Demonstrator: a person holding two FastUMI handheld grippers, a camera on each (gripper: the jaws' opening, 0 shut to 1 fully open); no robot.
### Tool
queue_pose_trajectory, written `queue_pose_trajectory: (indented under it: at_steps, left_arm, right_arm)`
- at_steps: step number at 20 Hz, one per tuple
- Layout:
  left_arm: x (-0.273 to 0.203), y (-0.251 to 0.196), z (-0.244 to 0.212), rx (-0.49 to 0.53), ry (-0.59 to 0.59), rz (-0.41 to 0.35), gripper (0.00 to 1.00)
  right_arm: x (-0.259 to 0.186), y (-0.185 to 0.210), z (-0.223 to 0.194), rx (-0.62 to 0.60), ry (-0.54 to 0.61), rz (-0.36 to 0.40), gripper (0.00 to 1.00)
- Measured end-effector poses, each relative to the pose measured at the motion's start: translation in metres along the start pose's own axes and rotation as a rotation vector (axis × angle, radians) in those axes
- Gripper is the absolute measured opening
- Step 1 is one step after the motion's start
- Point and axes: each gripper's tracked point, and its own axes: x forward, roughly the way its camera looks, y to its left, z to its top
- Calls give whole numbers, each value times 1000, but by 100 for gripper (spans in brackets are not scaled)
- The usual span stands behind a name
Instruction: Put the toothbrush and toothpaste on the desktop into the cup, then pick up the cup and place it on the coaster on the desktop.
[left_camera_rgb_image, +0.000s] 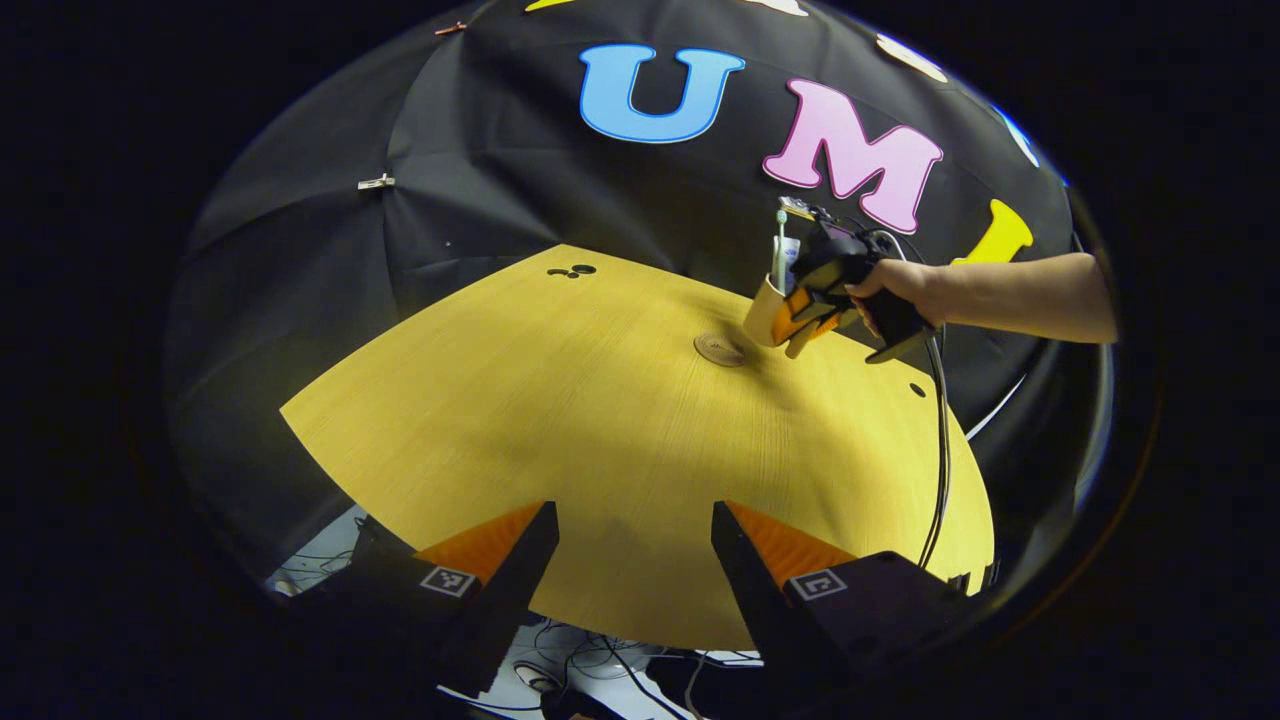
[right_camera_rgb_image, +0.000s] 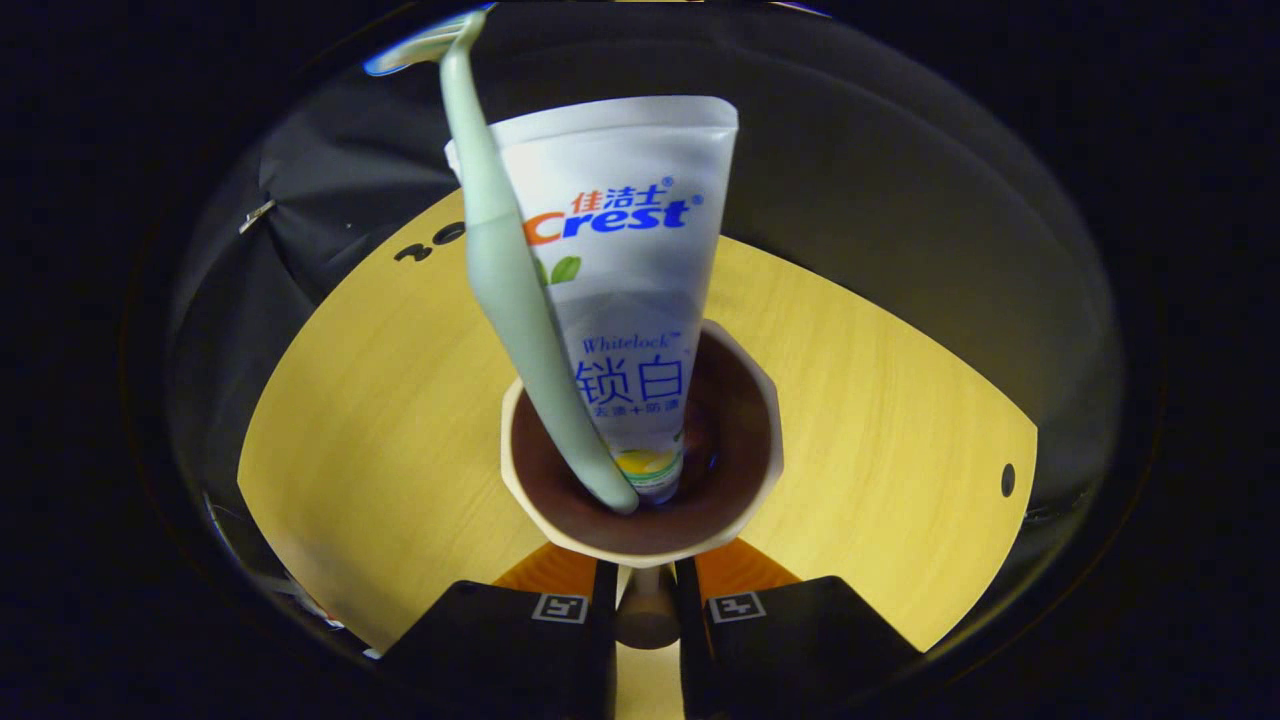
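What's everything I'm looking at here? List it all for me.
cup: one, cream outside, dark brown inside, held tilted above the table beside the coaster
toothbrush: one, pale green, standing in the cup
toothpaste: one, white tube, standing in the cup
coaster: one, brown, round, flat on the table
table: one, yellow wood
cables: several, below the table's near edge
right gripper: jaws closed on the cup
left gripper: jaws apart, holding nothing
hand: one, holding the right gripper

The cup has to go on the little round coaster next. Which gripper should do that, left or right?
Right. The right gripper already grips the cup, with toothbrush and toothpaste inside, just beside the coaster. The left gripper is open and far back.
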Motion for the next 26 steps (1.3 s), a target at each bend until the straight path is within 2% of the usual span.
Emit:
queue_pose_trajectory:
  at_steps: [3,7,15,16,17,18,19,20,21,23,24,25,26]
  left_arm:
    - [-2,8,0,-16,-2,15,98]
    - [-7,21,-2,-22,4,41,98]
    - [-8,37,-9,-24,21,76,98]
    - [-8,36,-9,-24,21,74,97]
    - [-7,35,-9,-21,24,69,97]
    - [-8,33,-8,-16,24,67,97]
    - [-7,33,-8,-10,23,68,97]
    - [-7,32,-7,-8,22,67,97]
    - [-7,31,-6,-7,21,64,97]
    - [-8,28,-2,-3,15,59,97]
    - [-8,26,1,1,11,55,97]
    - [-8,25,3,5,8,53,97]
    - [-9,23,7,12,0,49,97]
  right_arm:
    - [17,27,0,-33,26,25,29]
    - [29,44,-3,-51,52,26,29]
    - [37,43,-7,-34,81,35,29]
    - [37,44,-8,-35,82,41,23]
    - [36,43,-8,-32,83,40,34]
    - [35,44,-7,-26,83,38,25]
    - [33,44,-5,-23,71,40,25]
    - [34,45,1,-19,50,37,34]
    - [34,49,4,-10,47,43,27]
    - [28,49,6,-6,32,45,53]
    - [21,47,7,-8,17,43,55]
    - [13,46,8,-9,-3,42,64]
    - [3,45,9,-5,-22,43,83]
